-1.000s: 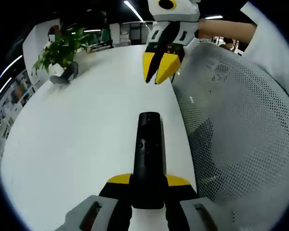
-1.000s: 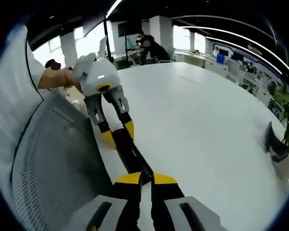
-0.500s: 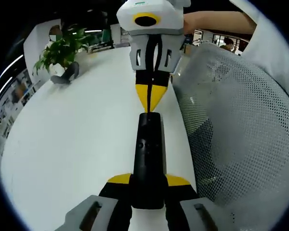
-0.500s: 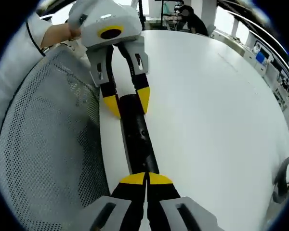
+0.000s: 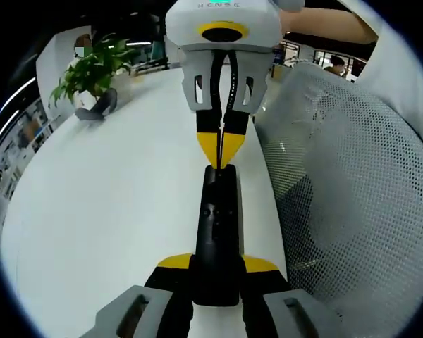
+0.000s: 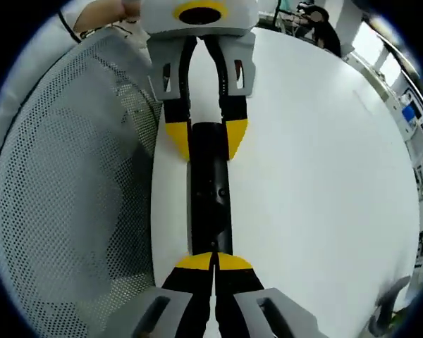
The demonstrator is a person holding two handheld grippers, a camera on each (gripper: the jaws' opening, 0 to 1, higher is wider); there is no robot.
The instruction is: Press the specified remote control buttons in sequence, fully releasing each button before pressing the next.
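Remote control (image 5: pixel 216 236): one, black, slim, lying lengthwise at lower centre of the left gripper view; same unit at centre of the right gripper view (image 6: pixel 209 190), close to the bench edge.
Buttons: small round ones at mid-body of the remote control; exact count cannot be told.
Tools: two, each with yellow-tipped black jaws.
Left tool (image 5: pixel 216 264): jaws parted to the width of the remote control and clamped on its near end, one yellow tip on each side; in the right gripper view (image 6: pixel 207 141) seen at upper centre, gripping the far end.
Right tool (image 6: pixel 213 262): jaws pressed together, tips meeting at lower centre, touching the near end of the remote control; in the left gripper view (image 5: pixel 218 150) seen descending from top centre, closed tips resting on the far end.
Bench (image 5: pixel 113 204): one, white, broad, carrying the remote control.
Mesh chair back (image 5: pixel 338 183): one, white, perforated, at the right of the left gripper view, just beside the bench edge.
Containers: one plant (image 5: pixel 88 70) at upper left; its pot not clearly made out.
Person: sleeve (image 5: pixel 402 63) at upper right, behind the right tool.
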